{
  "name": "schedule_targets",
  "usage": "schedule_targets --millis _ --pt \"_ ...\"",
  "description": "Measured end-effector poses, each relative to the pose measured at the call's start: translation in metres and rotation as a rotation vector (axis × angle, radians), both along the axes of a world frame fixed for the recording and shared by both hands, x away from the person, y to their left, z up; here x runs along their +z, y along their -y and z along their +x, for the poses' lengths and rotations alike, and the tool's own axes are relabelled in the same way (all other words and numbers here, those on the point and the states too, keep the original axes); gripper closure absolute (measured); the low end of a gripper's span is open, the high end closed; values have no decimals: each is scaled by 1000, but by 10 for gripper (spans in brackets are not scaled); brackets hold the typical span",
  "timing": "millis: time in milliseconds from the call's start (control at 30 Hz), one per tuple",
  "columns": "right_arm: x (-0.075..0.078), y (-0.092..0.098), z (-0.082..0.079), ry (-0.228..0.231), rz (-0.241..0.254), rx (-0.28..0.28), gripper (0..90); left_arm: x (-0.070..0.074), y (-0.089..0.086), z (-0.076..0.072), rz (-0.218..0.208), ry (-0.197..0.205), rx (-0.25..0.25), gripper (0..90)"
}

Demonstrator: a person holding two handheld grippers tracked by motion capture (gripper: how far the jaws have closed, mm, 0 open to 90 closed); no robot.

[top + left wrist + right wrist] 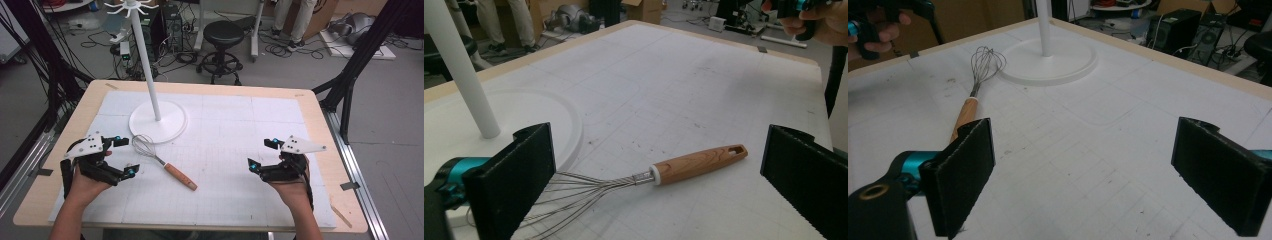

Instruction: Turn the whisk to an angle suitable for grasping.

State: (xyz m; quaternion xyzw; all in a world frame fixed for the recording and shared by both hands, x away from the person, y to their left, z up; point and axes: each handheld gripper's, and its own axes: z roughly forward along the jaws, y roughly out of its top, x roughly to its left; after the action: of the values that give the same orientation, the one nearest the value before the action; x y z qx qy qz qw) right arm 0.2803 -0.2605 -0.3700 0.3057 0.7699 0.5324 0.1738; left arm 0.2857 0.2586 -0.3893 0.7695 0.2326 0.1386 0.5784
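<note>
Steel wire whisk with wooden handle lying flat on white gridded mat, wire head touching round white stand base. Left gripper beside it, jaws spread, empty; right gripper likewise spread, well apart. Risk: thin round handle rolling away from a closing pinch, or wires catching the base rim.

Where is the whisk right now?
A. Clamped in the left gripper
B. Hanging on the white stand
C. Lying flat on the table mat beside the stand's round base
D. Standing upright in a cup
C: the whisk lies flat on the white mat, its wire head next to the stand's round base, while the open left gripper sits beside it without holding it.
</note>
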Motion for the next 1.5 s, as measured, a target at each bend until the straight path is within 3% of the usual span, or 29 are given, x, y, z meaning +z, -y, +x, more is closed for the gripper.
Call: schedule_targets --millis 567,967,1233,1400,1467,1500 --pt "1 1 -4 -6 5 -13 92 1 -2 -3 5 4 0 17" --pt "0 2 -3 -6 0 -18 92 0 4 -1 31 -2 -13 17" --pt "0 4 -3 -3 4 -18 92 5 30 11 127 -15 -68 17" --pt "0 5 -1 -13 8 -20 92 13 58 24 249 -18 -122 17" --pt "0 5 -1 -11 6 -20 92 16 75 31 343 -18 -159 18" --pt "0 5 -1 -11 6 -20 92 16 75 31 343 -18 -159 18"
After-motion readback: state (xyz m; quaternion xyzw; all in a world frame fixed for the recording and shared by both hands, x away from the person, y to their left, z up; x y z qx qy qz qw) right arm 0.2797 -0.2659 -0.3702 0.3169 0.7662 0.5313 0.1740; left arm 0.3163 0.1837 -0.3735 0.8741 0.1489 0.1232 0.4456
